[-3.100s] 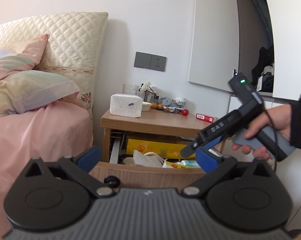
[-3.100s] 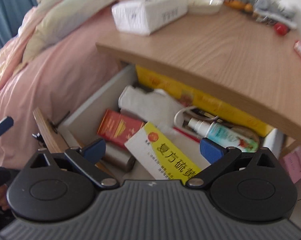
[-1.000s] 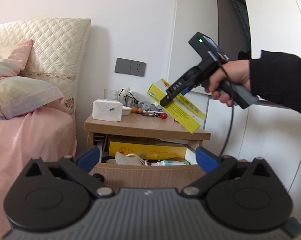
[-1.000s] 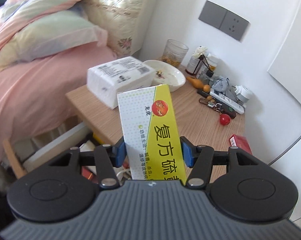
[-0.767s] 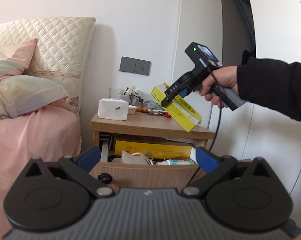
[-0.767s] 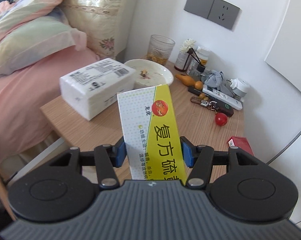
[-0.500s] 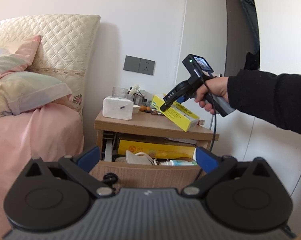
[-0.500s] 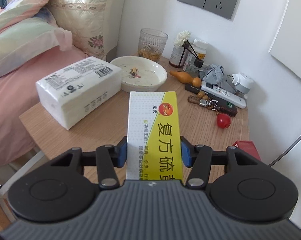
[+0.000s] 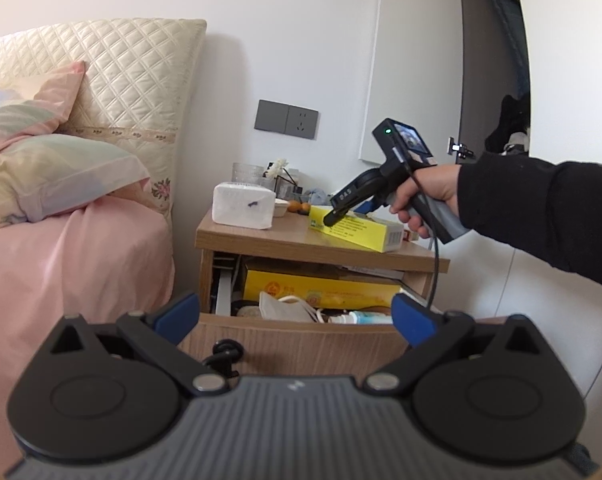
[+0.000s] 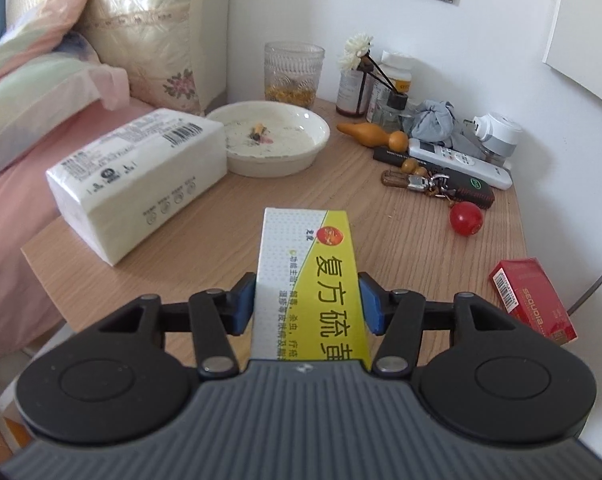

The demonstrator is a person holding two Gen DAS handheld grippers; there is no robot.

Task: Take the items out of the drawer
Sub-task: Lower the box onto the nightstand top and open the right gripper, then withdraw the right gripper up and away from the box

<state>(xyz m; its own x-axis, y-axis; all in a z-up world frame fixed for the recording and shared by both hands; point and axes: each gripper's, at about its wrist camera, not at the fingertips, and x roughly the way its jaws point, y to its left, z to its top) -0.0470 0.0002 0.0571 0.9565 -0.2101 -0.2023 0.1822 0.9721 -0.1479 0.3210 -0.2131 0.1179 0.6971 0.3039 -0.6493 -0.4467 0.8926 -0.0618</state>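
My right gripper (image 10: pixel 307 302) is shut on a white and yellow medicine box (image 10: pixel 307 268), holding it low over the wooden nightstand top (image 10: pixel 205 236). In the left wrist view the same yellow box (image 9: pixel 357 230) lies almost flat at the nightstand (image 9: pixel 261 240), its far end seeming to touch the top, with the right gripper (image 9: pixel 337 216) clamped on it. My left gripper (image 9: pixel 295 314) is open and empty in front of the open drawer (image 9: pixel 293 338). Inside the drawer I see a face mask (image 9: pixel 281 306), a spray bottle (image 9: pixel 361 317) and a large yellow box (image 9: pixel 321 284).
On the nightstand top are a tissue pack (image 10: pixel 141 176), a white bowl (image 10: pixel 273 140), a glass (image 10: pixel 294 70), a remote (image 10: pixel 457 158), keys (image 10: pixel 417 180), a red ball (image 10: pixel 466 218) and a red carton (image 10: pixel 535 300). A bed with pink bedding (image 9: pixel 69 248) stands to the left.
The right gripper took the yellow box out of the drawer, raised it, then brought it down and tilted it flat onto the nightstand top. The left gripper stayed open before the drawer.
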